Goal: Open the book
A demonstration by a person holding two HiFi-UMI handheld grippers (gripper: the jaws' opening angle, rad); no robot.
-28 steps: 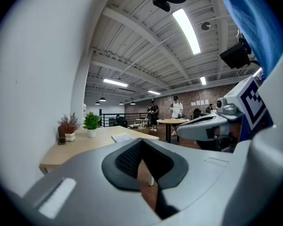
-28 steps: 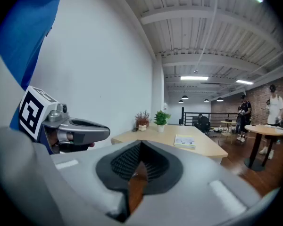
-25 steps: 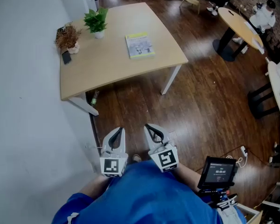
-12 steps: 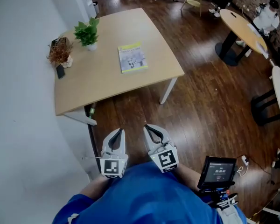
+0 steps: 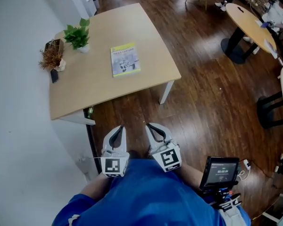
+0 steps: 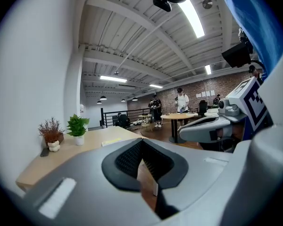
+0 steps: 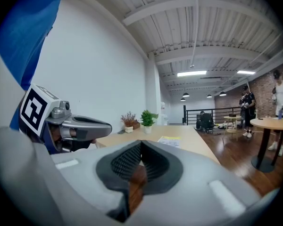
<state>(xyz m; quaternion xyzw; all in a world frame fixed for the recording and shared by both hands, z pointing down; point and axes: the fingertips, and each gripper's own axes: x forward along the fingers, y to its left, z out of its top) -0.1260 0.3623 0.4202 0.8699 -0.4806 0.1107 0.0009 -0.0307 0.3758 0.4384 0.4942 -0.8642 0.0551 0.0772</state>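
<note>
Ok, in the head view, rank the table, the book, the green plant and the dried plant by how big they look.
1. table
2. book
3. green plant and dried plant: they look about alike, so I won't rank one above the other.

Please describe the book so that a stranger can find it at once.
Find the pale wooden table beside the white wall. The book lies closed near its middle, apart from the green plant and the dried plant by the wall. It alone has a pale, yellow-edged cover.
</note>
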